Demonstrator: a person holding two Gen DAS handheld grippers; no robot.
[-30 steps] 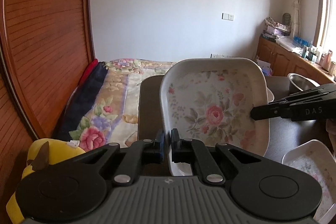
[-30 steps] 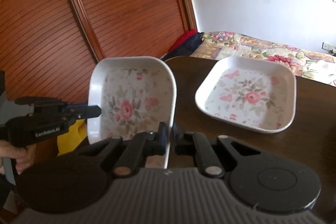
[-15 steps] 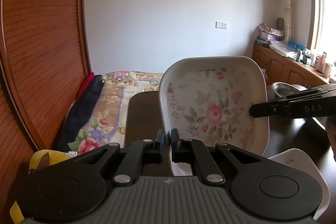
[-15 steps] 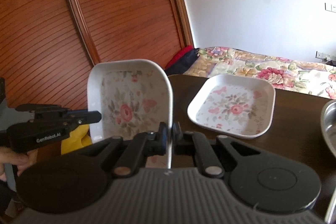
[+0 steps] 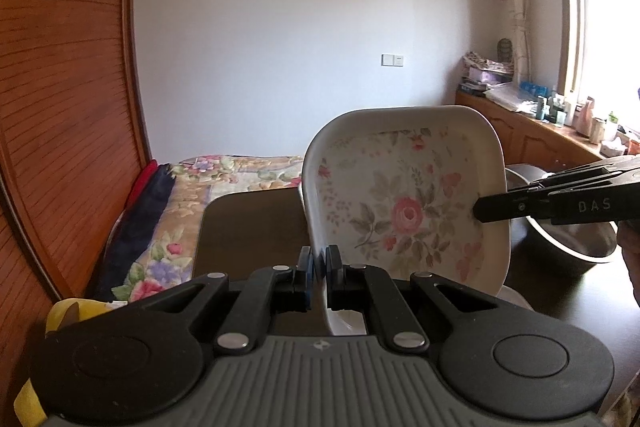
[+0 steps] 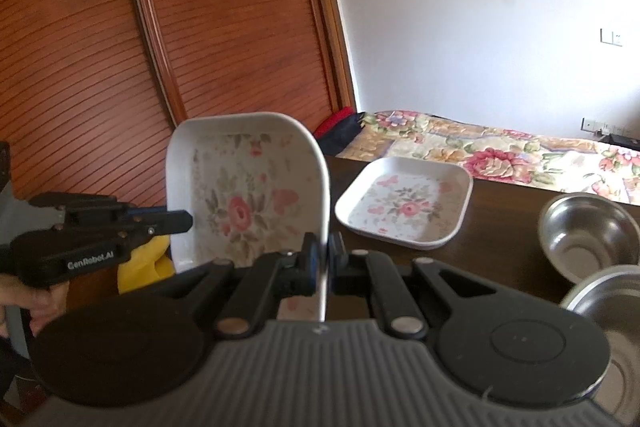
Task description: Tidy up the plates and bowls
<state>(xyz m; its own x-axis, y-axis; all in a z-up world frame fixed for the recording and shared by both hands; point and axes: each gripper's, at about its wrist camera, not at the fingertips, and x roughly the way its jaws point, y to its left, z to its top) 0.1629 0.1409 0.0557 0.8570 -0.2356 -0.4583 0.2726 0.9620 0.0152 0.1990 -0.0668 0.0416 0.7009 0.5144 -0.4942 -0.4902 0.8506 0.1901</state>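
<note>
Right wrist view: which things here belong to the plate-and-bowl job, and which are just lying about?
Job:
- held floral plate, gripped by left gripper and right gripper
- second floral plate on the table
- two steel bowls

Lying about:
- flowered bedspread
- yellow item

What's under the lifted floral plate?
Right wrist view: dark table beyond the plate. Directly beneath is hidden by the grippers; a white edge peeks out in the left view.

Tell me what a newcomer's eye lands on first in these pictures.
A white floral plate held above the dark table, with the left tool and right tool each clamped on an edge. A matching plate lies flat beyond; steel bowls sit at right.
</note>
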